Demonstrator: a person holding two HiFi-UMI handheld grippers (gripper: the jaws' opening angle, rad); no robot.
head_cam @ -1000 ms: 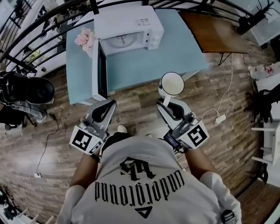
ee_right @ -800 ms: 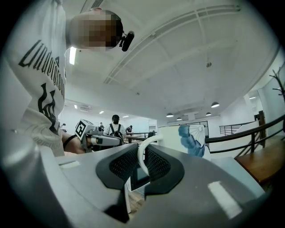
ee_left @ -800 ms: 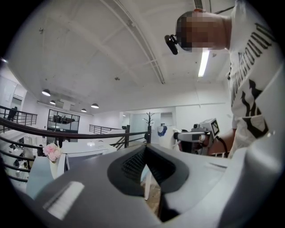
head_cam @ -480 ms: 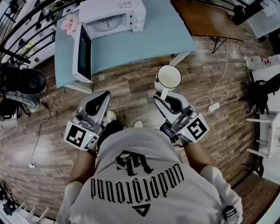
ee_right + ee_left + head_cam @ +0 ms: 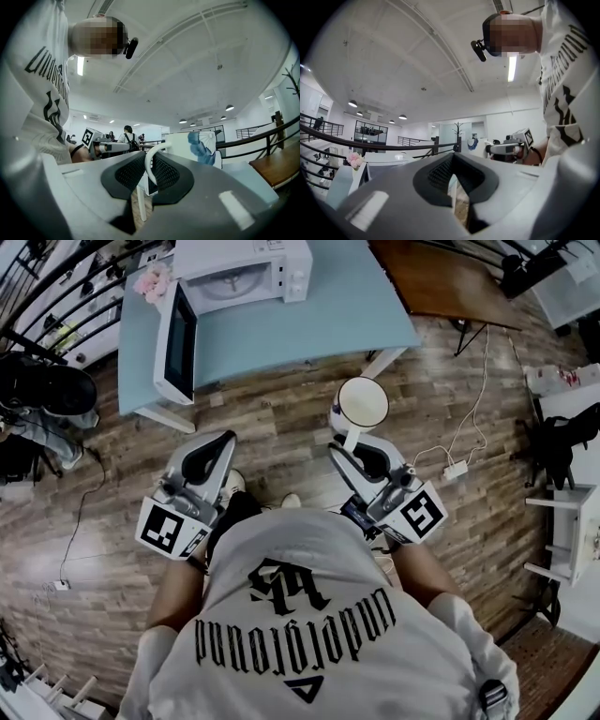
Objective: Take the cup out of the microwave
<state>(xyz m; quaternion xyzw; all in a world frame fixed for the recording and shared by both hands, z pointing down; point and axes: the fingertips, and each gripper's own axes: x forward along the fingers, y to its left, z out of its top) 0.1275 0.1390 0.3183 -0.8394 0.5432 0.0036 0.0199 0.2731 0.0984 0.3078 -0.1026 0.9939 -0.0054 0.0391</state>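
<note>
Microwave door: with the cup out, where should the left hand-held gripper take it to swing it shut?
Probably the free edge of the microwave door, coming from your side, one jaw on each face. It stands wide open, hinged at the microwave's left, so that thin edge faces you.

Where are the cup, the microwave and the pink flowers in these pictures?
cup point(image 5: 364, 401), head view, on its white inside.
microwave point(image 5: 179, 341), head view, on the dark window of its open door.
pink flowers point(image 5: 152, 282), head view, on the blossoms beside the microwave.
</note>
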